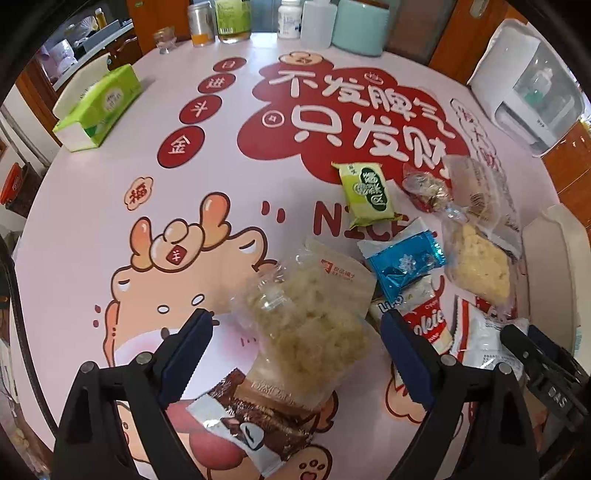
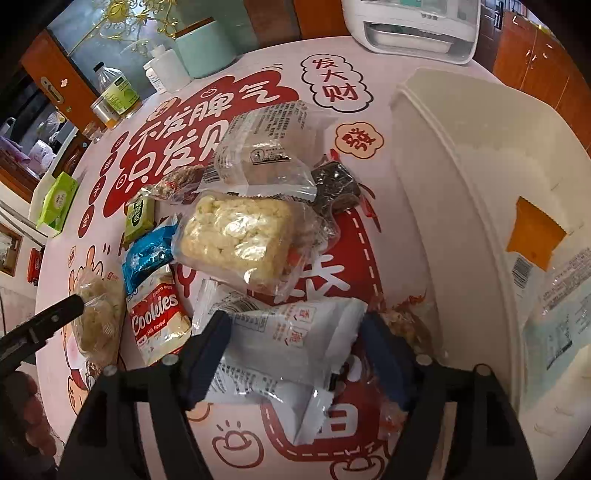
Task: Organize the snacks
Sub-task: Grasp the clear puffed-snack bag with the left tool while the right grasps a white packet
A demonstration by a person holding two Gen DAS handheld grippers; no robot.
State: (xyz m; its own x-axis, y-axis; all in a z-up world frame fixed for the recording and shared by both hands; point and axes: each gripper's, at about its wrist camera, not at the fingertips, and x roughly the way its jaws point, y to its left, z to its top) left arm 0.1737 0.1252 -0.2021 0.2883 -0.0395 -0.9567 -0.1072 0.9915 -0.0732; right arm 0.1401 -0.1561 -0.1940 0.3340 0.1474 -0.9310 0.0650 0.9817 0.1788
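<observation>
In the left wrist view my left gripper point(image 1: 297, 315) is open, pointing down over a clear bag of pale crumbly snack point(image 1: 310, 325); there is a gap at the left finger. A brown chocolate packet point(image 1: 258, 417) lies under it. My right gripper point(image 2: 295, 319) is open too, with a white packet with red print point(image 2: 288, 343) lying between its fingers on the table. Beside it lie a Cookies packet point(image 2: 159, 321), a blue packet point(image 2: 147, 254), a yellow puffed-rice bag point(image 2: 236, 236), a green packet point(image 1: 369, 192) and a clear bag point(image 2: 266, 147).
A white bin point(image 2: 461, 177) stands at the right, holding an orange-cornered packet point(image 2: 535, 236). A green tissue box point(image 1: 99, 107), bottles point(image 1: 232, 18), a mint canister point(image 1: 362, 26) and a white appliance point(image 1: 524, 85) line the far edge of the printed round table point(image 1: 110, 206).
</observation>
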